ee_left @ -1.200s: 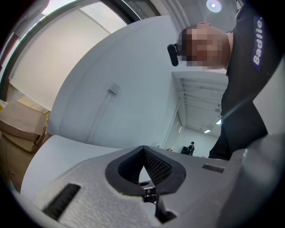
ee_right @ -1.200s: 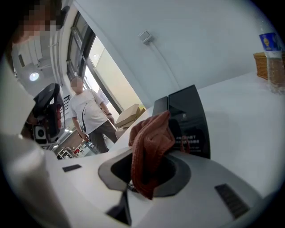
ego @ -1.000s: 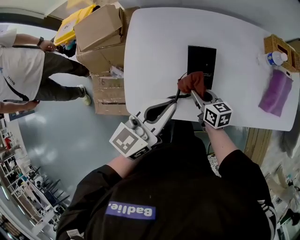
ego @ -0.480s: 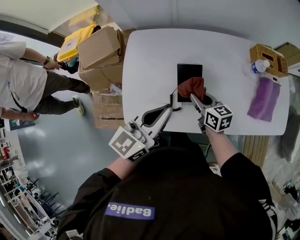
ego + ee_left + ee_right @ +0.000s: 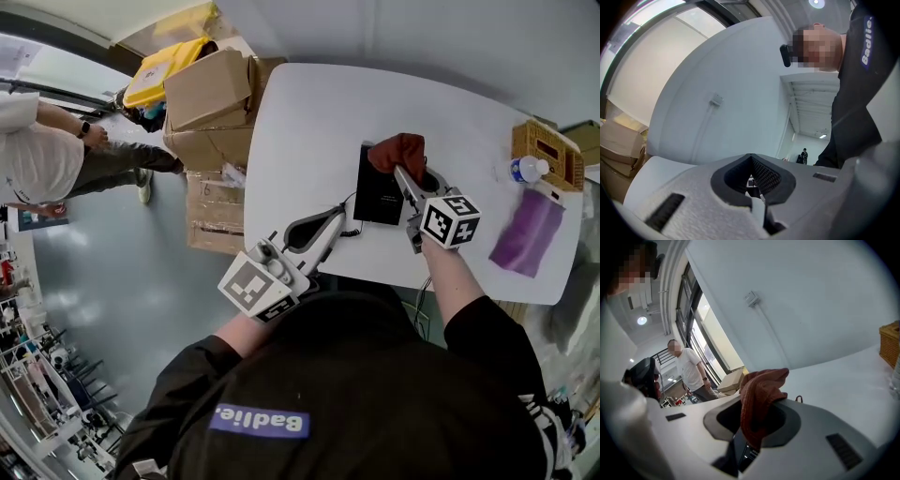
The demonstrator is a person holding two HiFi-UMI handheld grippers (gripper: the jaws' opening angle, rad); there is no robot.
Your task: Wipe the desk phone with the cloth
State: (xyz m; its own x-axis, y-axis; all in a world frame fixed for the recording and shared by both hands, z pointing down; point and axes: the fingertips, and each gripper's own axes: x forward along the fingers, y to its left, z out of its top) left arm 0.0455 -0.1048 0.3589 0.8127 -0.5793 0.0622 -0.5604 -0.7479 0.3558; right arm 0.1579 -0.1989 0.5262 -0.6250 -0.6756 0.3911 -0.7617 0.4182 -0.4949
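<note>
The black desk phone [image 5: 379,190] lies flat on the white table [image 5: 309,122]. My right gripper [image 5: 401,172] is shut on a red-brown cloth [image 5: 397,151], which rests at the phone's far right corner. In the right gripper view the cloth [image 5: 760,391] hangs bunched out of the shut jaws of the gripper [image 5: 757,404]. My left gripper [image 5: 338,216] lies at the table's near edge, left of the phone and beside its coiled cord [image 5: 348,213]. Its jaws are shut with nothing held, as the left gripper view [image 5: 751,159] shows.
Cardboard boxes [image 5: 212,97] and a yellow bin [image 5: 169,58] stand off the table's left side, where a person [image 5: 52,157] stands. At the right end are a wicker basket [image 5: 547,150], a water bottle [image 5: 525,171] and a purple cloth [image 5: 525,239].
My right gripper has carried the cloth from the phone's near end to its far right corner. The left gripper has stayed at the near table edge.
</note>
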